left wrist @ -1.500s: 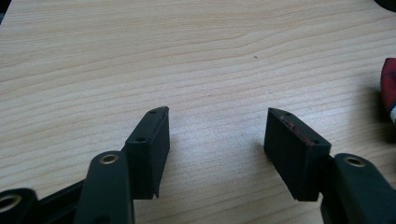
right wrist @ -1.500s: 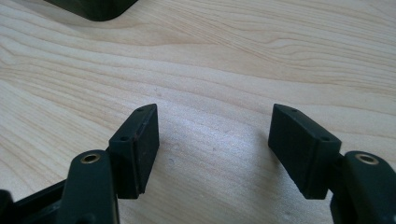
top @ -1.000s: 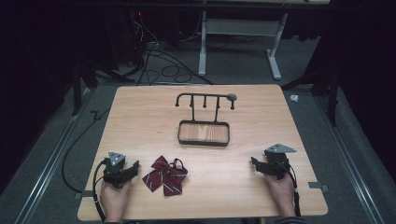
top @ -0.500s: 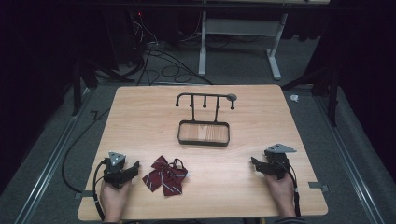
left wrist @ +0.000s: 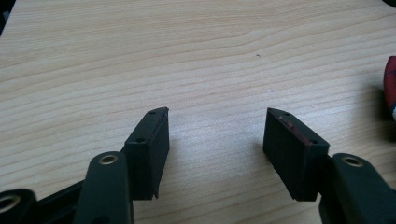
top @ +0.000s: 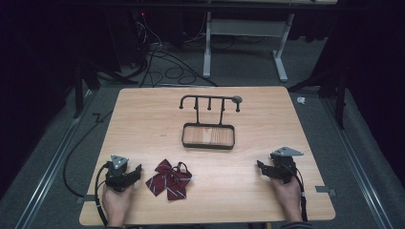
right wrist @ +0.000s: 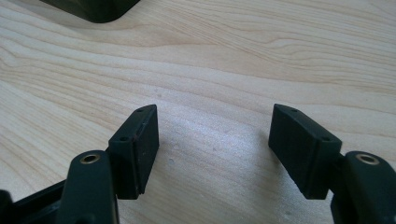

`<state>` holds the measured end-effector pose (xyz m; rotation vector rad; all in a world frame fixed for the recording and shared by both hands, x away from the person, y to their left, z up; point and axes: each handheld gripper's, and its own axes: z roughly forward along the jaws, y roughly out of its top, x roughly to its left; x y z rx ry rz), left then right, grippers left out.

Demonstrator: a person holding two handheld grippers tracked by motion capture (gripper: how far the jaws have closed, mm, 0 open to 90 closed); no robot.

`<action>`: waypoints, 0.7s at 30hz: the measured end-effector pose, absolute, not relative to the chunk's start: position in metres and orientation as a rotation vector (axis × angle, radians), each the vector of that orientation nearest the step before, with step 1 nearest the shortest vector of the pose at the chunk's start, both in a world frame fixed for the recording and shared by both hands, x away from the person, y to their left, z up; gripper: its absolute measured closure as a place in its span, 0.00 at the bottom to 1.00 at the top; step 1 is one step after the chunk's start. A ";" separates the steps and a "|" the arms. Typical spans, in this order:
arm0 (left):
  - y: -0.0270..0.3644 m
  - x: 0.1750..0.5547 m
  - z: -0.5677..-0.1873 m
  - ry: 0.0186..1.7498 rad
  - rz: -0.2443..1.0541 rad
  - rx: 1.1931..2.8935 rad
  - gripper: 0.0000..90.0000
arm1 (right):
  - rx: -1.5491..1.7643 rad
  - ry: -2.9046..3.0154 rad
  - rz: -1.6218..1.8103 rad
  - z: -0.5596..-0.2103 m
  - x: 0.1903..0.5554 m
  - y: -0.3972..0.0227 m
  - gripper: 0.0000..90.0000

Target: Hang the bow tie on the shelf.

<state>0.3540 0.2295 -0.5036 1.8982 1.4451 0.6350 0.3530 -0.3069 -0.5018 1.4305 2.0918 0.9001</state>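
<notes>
Two hand-held grippers (top: 136,172) (top: 261,167), one bow tie (top: 169,179), one rack (top: 208,121)

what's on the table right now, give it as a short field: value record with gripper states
surface: wooden table
bow tie: dark red with pale stripes, lying flat near the front edge, just right of the left gripper, untouched
rack: black hook stand rising from a tray base, at table centre
left gripper: jaws apart, nothing between them, resting on the table
right gripper: jaws apart, nothing between them, front right of the table
hands: one behind each gripper at the near edge
</notes>
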 end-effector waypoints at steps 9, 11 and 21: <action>0.226 0.344 -0.489 1.377 0.570 1.858 0.50 | 1.432 2.091 0.897 -0.502 0.353 -0.307 0.38; 0.223 0.344 -0.486 1.370 0.564 1.857 0.51 | 1.431 2.091 0.897 -0.502 0.353 -0.307 0.38; 0.198 0.343 -0.475 1.272 0.479 1.923 0.53 | 1.429 2.092 0.895 -0.502 0.353 -0.306 0.38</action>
